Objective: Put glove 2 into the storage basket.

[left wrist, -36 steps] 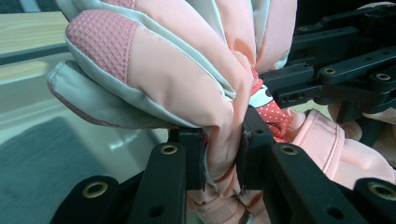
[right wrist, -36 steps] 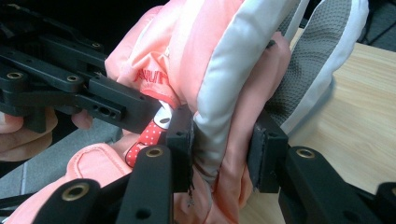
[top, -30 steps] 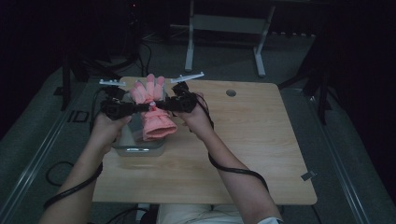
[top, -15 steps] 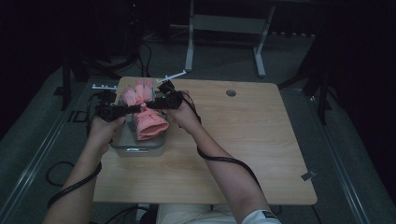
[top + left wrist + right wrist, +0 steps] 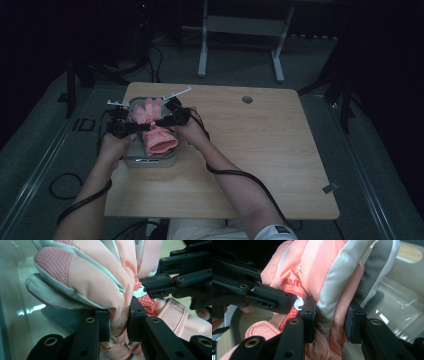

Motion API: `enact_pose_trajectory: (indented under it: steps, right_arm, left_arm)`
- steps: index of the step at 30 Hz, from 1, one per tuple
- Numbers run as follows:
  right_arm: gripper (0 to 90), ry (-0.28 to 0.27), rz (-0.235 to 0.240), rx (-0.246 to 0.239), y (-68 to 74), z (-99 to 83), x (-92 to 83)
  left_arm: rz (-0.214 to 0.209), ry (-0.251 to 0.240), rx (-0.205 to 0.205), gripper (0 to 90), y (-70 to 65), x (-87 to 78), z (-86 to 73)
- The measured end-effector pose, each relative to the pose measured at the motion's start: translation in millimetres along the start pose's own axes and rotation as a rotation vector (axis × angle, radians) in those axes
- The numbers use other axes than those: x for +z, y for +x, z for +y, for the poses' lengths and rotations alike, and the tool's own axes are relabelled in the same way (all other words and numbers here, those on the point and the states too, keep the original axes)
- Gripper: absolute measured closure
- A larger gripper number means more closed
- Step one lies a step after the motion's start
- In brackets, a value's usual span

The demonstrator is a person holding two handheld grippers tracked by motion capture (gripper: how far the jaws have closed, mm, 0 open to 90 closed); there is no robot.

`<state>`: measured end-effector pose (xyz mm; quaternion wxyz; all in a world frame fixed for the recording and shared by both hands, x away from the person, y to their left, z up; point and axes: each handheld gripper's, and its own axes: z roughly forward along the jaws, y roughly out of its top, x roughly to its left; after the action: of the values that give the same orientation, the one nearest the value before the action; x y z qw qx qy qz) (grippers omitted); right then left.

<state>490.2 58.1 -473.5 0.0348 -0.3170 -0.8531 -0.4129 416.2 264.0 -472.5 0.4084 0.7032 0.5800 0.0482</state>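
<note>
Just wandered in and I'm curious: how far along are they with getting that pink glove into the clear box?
Done: both claws grip the pink glove, the left claw and right claw each pinching its fabric. In hand: the glove hangs over the clear box, fingers toward the far end, cuff draped over the near rim. Left: probably settling it fully inside and letting go.

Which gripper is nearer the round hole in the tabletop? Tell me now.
Right. The right gripper clamps the pink glove on the side facing the round hole; the left gripper clamps it farther away.
</note>
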Motion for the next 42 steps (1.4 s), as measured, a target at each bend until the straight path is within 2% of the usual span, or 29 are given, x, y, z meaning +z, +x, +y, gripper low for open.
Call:
enact_pose_trajectory:
  steps: [4, 6, 12, 15, 18, 21, 22, 23, 26, 28, 33, 38, 42]
  right_arm:
    - [65.2, 0.012, -0.005, 0.006, -2.8, 0.2, 7.5]
    - [65.2, 0.025, -0.010, 0.004, -3.0, 0.4, 10.6]
    - [63.8, 0.037, -0.033, -0.013, 1.3, -1.0, 13.1]
    - [58.8, 0.033, -0.034, -0.002, 0.1, -0.9, 11.8]
    - [55.5, 0.024, -0.041, -0.015, -1.9, 0.2, 8.0]
    - [54.4, 0.019, -0.054, -0.018, -2.7, 1.6, 4.3]
    - [51.5, 0.011, -0.071, -0.029, -3.7, 1.9, 0.7]
    - [51.6, 0.004, -0.071, -0.032, -4.4, 1.5, -1.0]
    - [50.5, -0.003, -0.066, -0.030, -5.0, 0.6, -3.6]
    - [49.3, -0.005, -0.067, -0.041, -4.6, -1.6, -6.1]
    - [47.9, -0.028, -0.076, -0.038, -5.9, -4.7, -13.5]
    - [45.6, -0.064, -0.058, -0.035, -6.3, -5.8, -27.1]
    - [45.2, -0.075, -0.048, -0.049, -6.1, -8.0, -34.8]
  left_arm:
    - [0.017, 0.027, -0.022, 74.3, 3.8, 3.8, 1.2]
    - [0.012, 0.043, -0.040, 74.3, 6.2, 5.2, 0.5]
    - [0.016, 0.039, -0.041, 72.7, 7.8, 5.4, -3.8]
    - [0.022, 0.033, -0.053, 66.5, 9.4, 5.2, -5.0]
    - [0.041, 0.019, -0.063, 58.9, 8.7, 5.6, -5.4]
    - [0.048, 0.017, -0.058, 55.1, 8.2, 6.0, -5.2]
    - [0.097, 0.015, -0.033, 50.6, 5.3, 7.1, -4.0]
    - [0.107, 0.016, -0.027, 50.3, 4.2, 7.9, -3.9]
    - [0.102, 0.026, -0.030, 50.0, 2.7, 9.6, -4.3]
    - [0.113, 0.042, -0.018, 49.4, -0.9, 10.2, -4.4]
    - [0.208, 0.053, 0.014, 39.0, -5.5, 11.0, -2.5]
    - [0.213, 0.033, 0.022, 32.5, -7.0, 10.3, -1.7]
    - [0.201, -0.014, 0.035, 19.3, -8.3, 7.2, -2.2]
